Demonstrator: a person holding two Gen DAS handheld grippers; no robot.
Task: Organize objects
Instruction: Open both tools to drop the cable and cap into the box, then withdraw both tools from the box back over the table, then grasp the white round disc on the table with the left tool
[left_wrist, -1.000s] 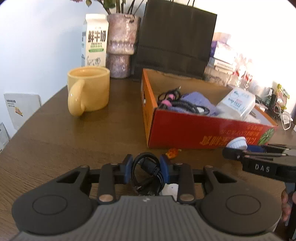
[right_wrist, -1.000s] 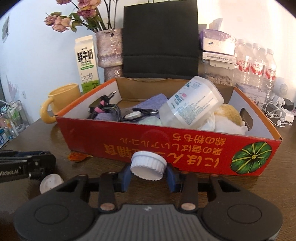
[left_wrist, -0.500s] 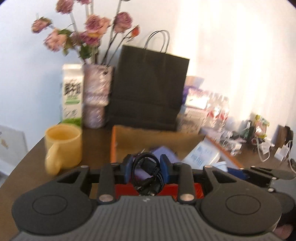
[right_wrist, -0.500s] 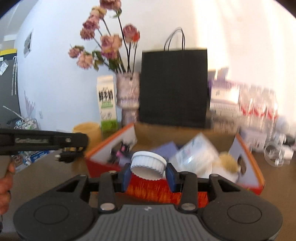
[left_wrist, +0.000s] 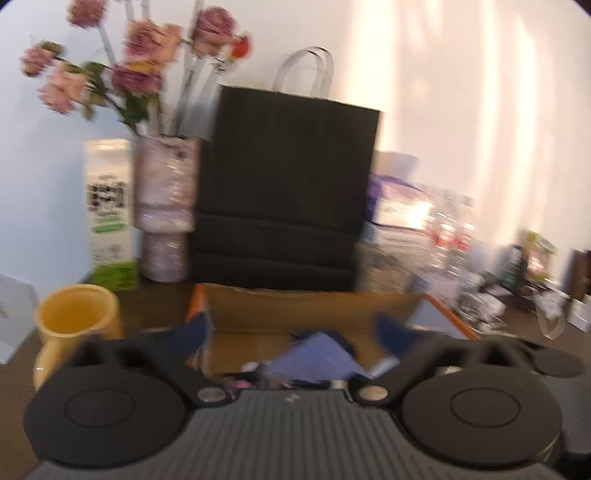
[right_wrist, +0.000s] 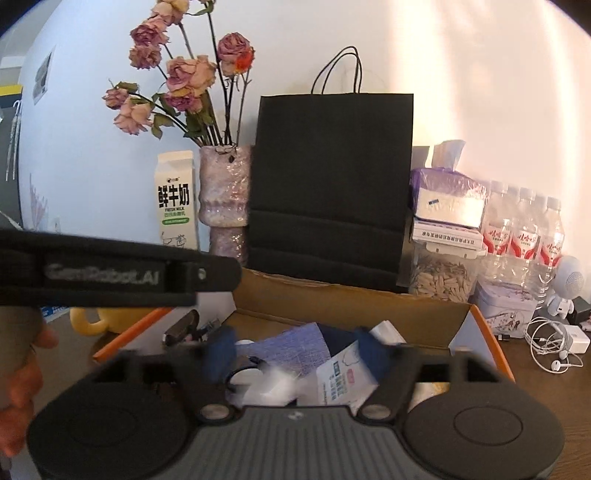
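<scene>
Left gripper (left_wrist: 291, 334) is hanging over the orange cardboard box (right_wrist: 491, 341), jaws just sprung wide, nothing between them; no cable in sight, presumably down among the box contents. Right gripper (right_wrist: 295, 349) is also opening over the box, and a white blur below it looks like the bottle cap (right_wrist: 273, 384) dropping in. Handling, judging: cap is light, rigid, ribbed, so pinch across the rim; smooth top slips. Coiled cable is floppy, so grab the bundle mid-coil.
</scene>
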